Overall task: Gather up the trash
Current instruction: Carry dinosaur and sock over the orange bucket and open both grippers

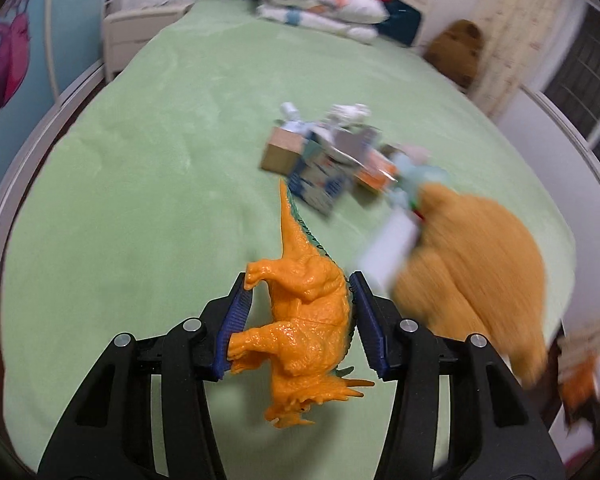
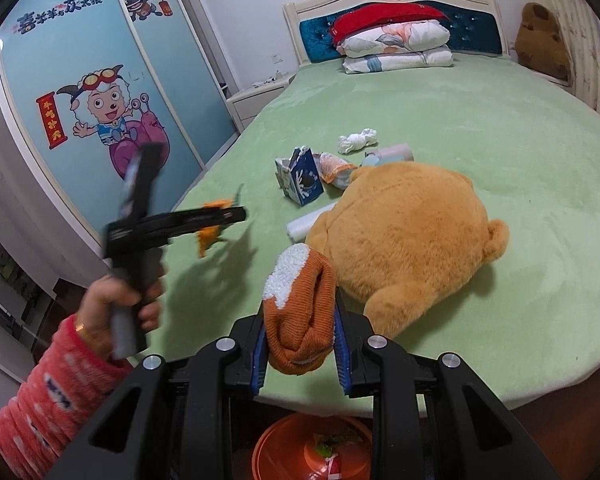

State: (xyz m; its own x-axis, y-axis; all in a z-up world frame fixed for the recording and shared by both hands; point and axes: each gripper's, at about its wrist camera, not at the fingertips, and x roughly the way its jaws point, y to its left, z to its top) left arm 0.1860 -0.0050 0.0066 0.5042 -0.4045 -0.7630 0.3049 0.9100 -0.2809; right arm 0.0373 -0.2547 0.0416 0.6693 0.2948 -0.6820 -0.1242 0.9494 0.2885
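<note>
My left gripper [image 1: 298, 286] is shut on an orange toy dinosaur [image 1: 304, 304] and holds it above the green bed [image 1: 140, 160]; it also shows in the right wrist view [image 2: 236, 213], with the dinosaur [image 2: 210, 236] hanging from it. My right gripper [image 2: 300, 312] is shut on an orange and white sock [image 2: 300, 312] over the bed's near edge. Trash lies mid-bed: a blue carton [image 2: 300, 178], an orange wrapper [image 2: 334, 166], a white crumpled wad [image 2: 358, 140], a white roll [image 2: 308, 220] and a brown box [image 1: 282, 150].
A big tan plush bear [image 2: 404, 236] lies on the bed beside the trash. An orange bin [image 2: 312, 448] with some trash stands on the floor below my right gripper. Folded bedding [image 2: 396, 46] and a brown plush [image 2: 542, 40] sit at the headboard. A wardrobe [image 2: 100, 100] stands left.
</note>
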